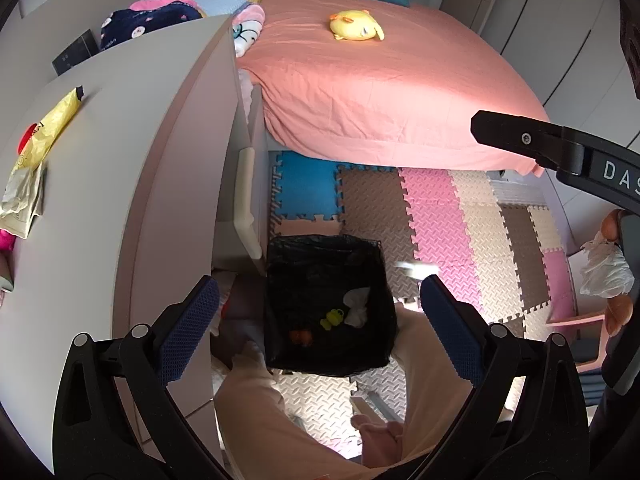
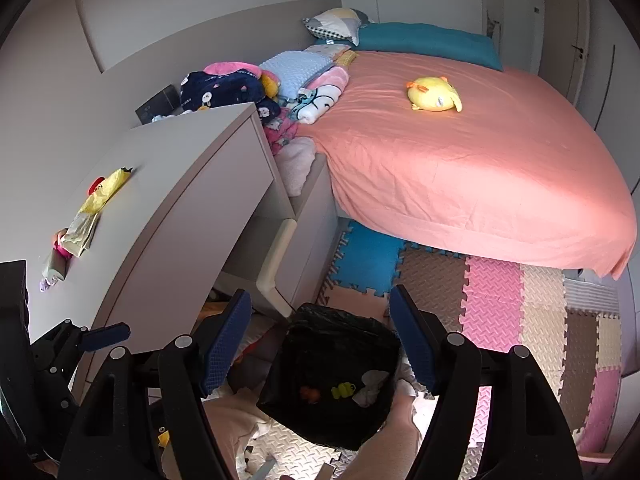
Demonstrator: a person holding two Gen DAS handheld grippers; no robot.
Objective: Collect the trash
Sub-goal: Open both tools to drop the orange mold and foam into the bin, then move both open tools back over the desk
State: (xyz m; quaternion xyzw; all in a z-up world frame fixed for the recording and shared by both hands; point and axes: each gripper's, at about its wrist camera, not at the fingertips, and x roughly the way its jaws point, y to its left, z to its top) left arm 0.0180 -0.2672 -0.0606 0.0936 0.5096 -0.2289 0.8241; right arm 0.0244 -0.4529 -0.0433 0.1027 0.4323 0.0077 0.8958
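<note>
Both the left gripper [image 1: 320, 312] and right gripper [image 2: 320, 336] hang wide and empty above the black-lined bin [image 1: 326, 306] holding crumpled tissue [image 1: 356, 304].

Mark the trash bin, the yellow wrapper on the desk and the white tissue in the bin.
trash bin [image 1: 280, 252], left wrist view, black liner's near-left rim.
yellow wrapper [image 1: 52, 128], left wrist view, its crumpled middle.
white tissue [image 2: 372, 388], right wrist view, its middle.
</note>
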